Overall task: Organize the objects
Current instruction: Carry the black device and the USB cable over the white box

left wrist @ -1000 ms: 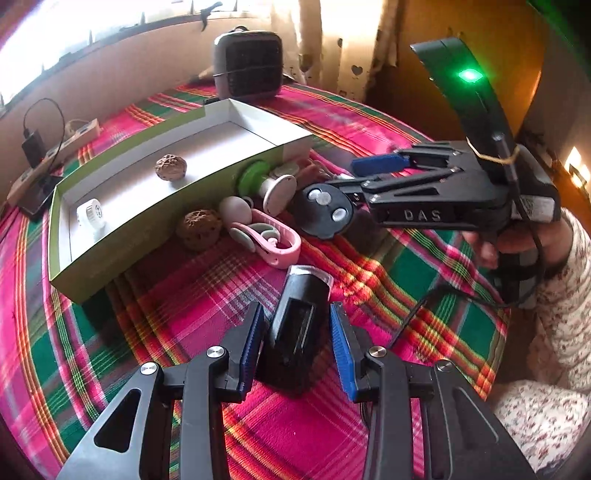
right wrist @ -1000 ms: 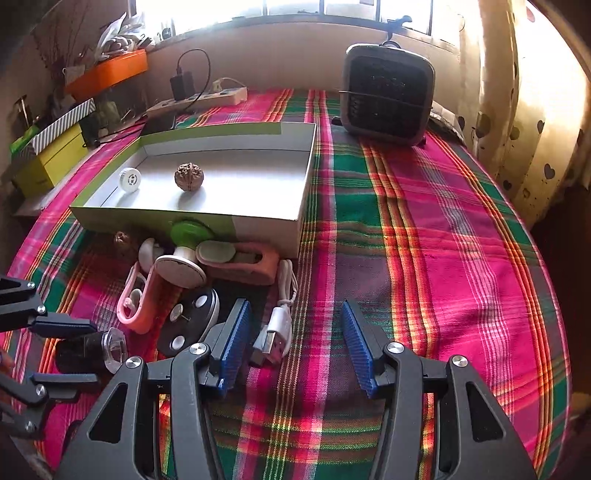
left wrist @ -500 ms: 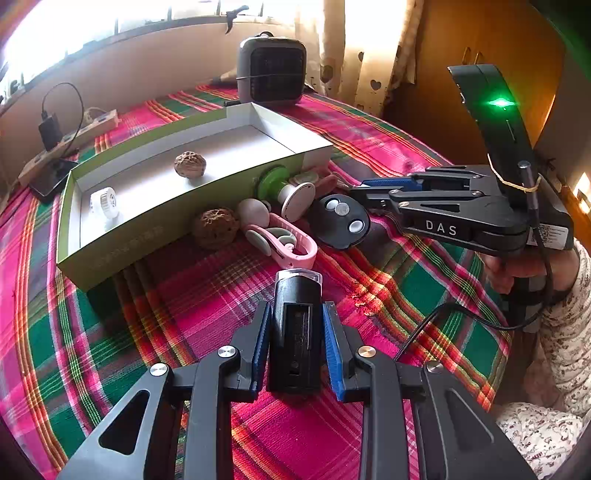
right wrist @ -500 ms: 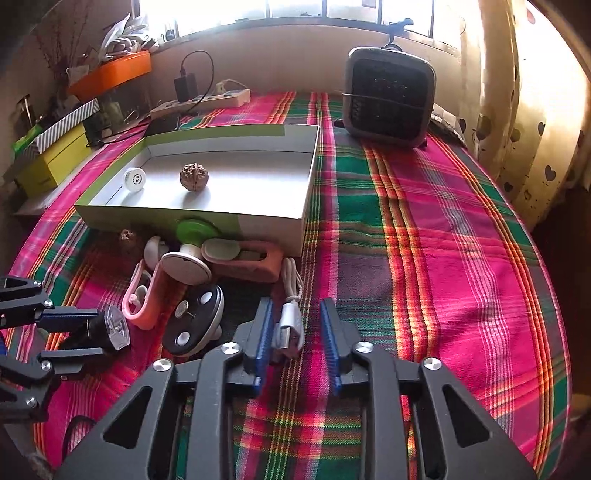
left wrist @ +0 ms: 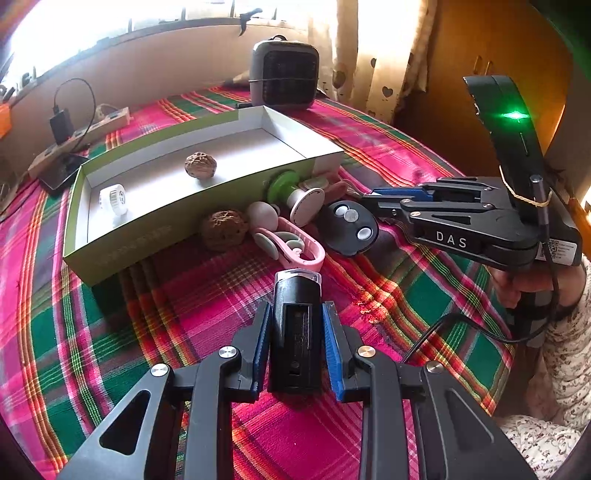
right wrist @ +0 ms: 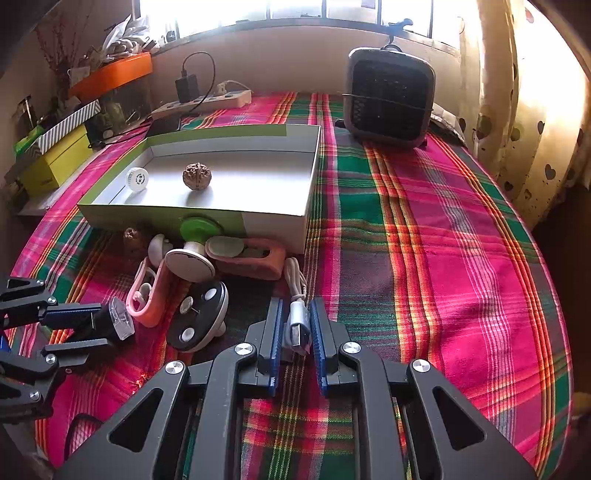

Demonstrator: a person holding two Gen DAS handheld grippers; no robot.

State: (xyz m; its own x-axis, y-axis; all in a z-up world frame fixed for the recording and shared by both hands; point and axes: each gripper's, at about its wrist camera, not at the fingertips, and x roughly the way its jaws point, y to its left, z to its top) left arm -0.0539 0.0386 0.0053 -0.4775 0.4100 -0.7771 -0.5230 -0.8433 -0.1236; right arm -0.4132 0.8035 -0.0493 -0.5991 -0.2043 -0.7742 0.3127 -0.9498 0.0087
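Plaid-covered table (right wrist: pixel 424 229) beneath a bright far window (right wrist: pixel 295 11). Heart-patterned curtain (right wrist: pixel 517 110) at right; cluttered shelf (right wrist: pixel 110 74) at far left.

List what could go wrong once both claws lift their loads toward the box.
1. The right claw pinches only the USB plug; the rest of the white cable lies coiled against the pink clip and may drag it along.
2. The left claw grips the black flashlight by smooth sides; it could slip or tilt.
3. Both claws aiming at the green box together may collide.
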